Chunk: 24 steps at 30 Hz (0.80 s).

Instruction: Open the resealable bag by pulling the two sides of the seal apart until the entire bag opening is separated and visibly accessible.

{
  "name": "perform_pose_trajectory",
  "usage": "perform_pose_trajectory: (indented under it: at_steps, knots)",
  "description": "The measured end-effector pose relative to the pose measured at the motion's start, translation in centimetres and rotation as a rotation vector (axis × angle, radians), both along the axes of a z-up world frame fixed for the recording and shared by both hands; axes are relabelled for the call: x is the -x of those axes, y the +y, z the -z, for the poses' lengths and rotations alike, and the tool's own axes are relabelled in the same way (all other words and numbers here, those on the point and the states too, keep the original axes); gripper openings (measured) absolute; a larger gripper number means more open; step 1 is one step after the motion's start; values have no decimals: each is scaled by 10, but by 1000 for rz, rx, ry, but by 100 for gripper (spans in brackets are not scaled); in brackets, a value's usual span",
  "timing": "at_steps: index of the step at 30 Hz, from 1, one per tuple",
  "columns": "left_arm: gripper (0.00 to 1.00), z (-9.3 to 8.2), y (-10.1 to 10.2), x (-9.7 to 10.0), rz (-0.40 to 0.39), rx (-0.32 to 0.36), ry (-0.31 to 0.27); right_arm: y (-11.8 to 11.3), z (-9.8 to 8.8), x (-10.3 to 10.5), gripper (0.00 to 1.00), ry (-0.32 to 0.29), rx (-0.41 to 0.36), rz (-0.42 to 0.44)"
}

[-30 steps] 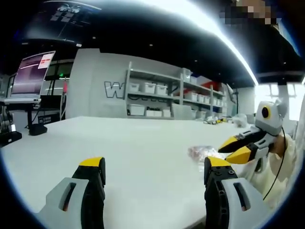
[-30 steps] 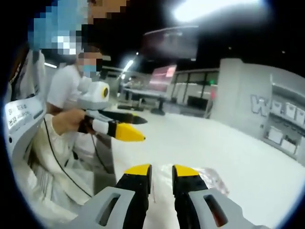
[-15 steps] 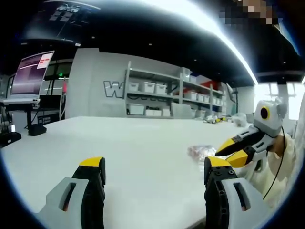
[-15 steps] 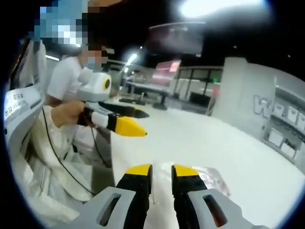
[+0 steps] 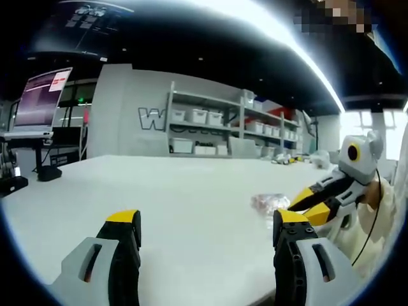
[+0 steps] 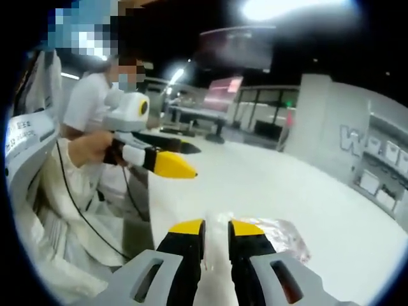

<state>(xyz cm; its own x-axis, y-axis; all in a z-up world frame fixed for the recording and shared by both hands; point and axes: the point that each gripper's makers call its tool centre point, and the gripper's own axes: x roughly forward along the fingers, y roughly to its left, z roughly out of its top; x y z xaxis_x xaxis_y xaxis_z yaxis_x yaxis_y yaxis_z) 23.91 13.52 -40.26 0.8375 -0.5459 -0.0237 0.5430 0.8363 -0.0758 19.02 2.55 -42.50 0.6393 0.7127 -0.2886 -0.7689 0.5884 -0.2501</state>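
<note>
A small clear resealable bag (image 5: 271,203) with pinkish contents lies flat on the white table (image 5: 191,185), near its right-hand edge. My left gripper (image 5: 207,220) is open wide, low over the table, with nothing between its jaws and the bag off to its right. My right gripper (image 5: 298,210) comes in from the right, just beside the bag. In the right gripper view, my right gripper (image 6: 215,227) is open by a narrow gap with bare table in it. The bag (image 6: 280,233) lies just right of its tips. The left gripper (image 6: 194,161), held in a hand, hovers further left.
A monitor on a stand (image 5: 41,99) stands at the table's far left. Shelves with white bins (image 5: 210,121) line the back wall. A person in white (image 6: 83,108) sits by the table's edge (image 6: 150,210). Several small items (image 5: 287,161) lie at the far right.
My right gripper has dipped slightly lower and nearer the bag. The left gripper has held still, and the bag has not moved.
</note>
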Motion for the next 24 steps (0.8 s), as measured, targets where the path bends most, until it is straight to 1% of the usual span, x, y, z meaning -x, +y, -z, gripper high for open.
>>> perform_pose_trajectory:
  at_steps: [7,14,24]
  knots:
    - [84,1,0,1,0,-2,3,-1,2,0,10,4,-2,4]
    - [84,1,0,2,0,-3,2,-1,2,1,6,12,-12,5]
    - [84,1,-1,3,0,-2,2,-2,2,2,3,20,-26,10]
